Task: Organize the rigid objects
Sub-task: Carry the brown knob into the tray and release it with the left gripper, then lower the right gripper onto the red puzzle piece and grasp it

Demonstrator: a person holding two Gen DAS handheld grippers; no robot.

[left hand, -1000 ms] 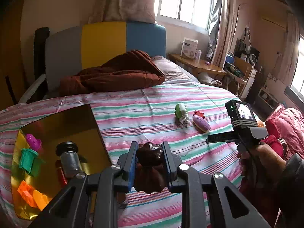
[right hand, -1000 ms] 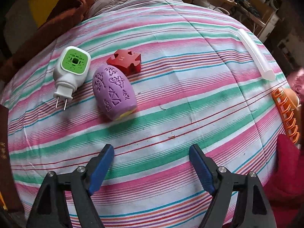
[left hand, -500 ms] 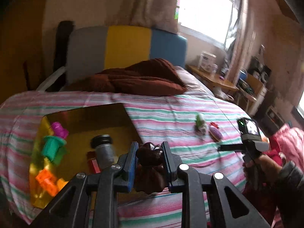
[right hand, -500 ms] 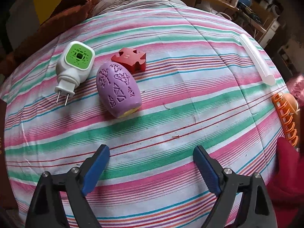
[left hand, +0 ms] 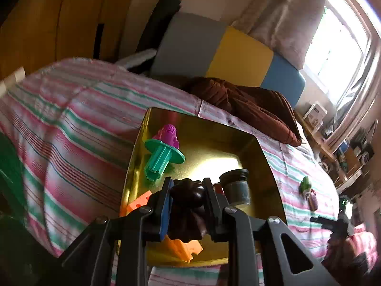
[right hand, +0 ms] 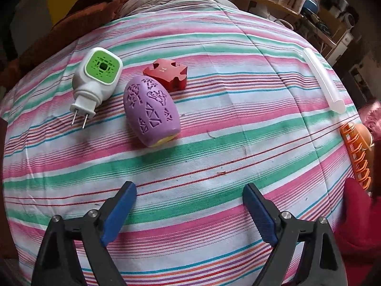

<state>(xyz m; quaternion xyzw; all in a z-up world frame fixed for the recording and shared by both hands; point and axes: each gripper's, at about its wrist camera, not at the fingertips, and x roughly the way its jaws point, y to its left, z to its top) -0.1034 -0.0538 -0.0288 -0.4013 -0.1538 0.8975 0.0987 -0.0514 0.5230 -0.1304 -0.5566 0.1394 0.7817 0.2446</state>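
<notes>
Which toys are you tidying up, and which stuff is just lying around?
Tidying: brown toy in left gripper, gold tray, purple egg, plug, red puzzle piece.

Lying around: brown blanket, headboard, clear tube.

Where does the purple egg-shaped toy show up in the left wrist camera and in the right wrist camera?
Left wrist view: purple egg-shaped toy is small and dim at far right on the bedspread, just below the green-and-white plug-in device.
Right wrist view: toy lies left of centre, between the plug-in device and the red puzzle piece.
Shared landmark: the plug-in device beside it.
</notes>
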